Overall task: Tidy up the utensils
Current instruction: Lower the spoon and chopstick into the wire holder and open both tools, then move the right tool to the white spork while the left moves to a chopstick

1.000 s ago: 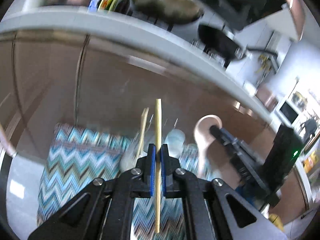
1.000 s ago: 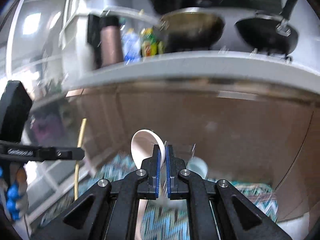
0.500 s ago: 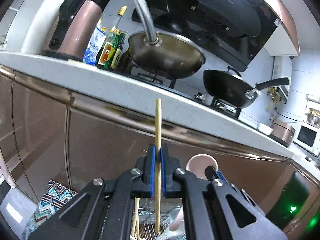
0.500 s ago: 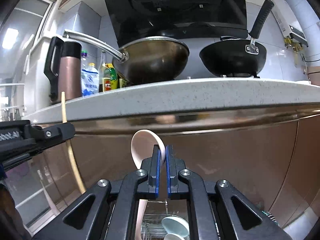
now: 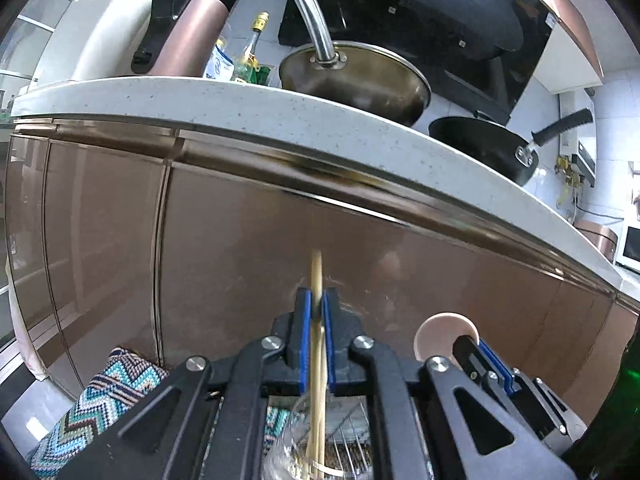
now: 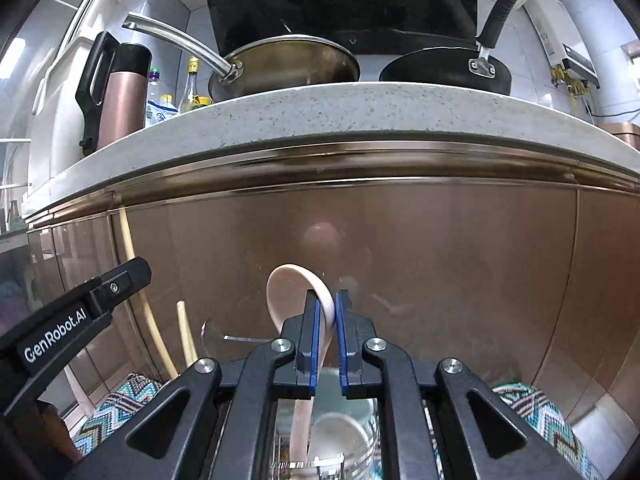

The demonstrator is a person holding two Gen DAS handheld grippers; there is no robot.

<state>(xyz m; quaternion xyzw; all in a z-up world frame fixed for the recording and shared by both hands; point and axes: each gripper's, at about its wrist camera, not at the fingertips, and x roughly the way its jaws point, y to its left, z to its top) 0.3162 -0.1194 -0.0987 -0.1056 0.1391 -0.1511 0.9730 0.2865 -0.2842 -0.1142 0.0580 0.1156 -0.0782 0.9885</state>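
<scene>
The left gripper (image 5: 315, 312) has its blue-padded fingers (image 5: 305, 336) narrow around a wooden chopstick (image 5: 316, 360), which stands nearly upright between the pads, its lower end reaching into a clear glass (image 5: 288, 448) below; the jaws have just been opening slightly, the chopstick between them; the right gripper (image 6: 326, 316) has its fingers (image 6: 314, 340) narrow on the handle of a pale pink spoon (image 6: 296, 296), bowl upward, and its jaws too have just been opening a little with the spoon between them; under it sit a pale cup (image 6: 340, 436) and a wire rack (image 5: 352, 436) on a zigzag-patterned cloth (image 5: 100, 400); just left, a second chopstick (image 6: 186, 336) stands in the glass; behind rises a glossy brown cabinet front (image 6: 440, 260); above it, the speckled white surface (image 6: 360, 108) carries a steel pan (image 6: 288, 68), a black pan (image 6: 444, 68), a copper-coloured flask (image 6: 120, 96) and bottles (image 6: 192, 88).
</scene>
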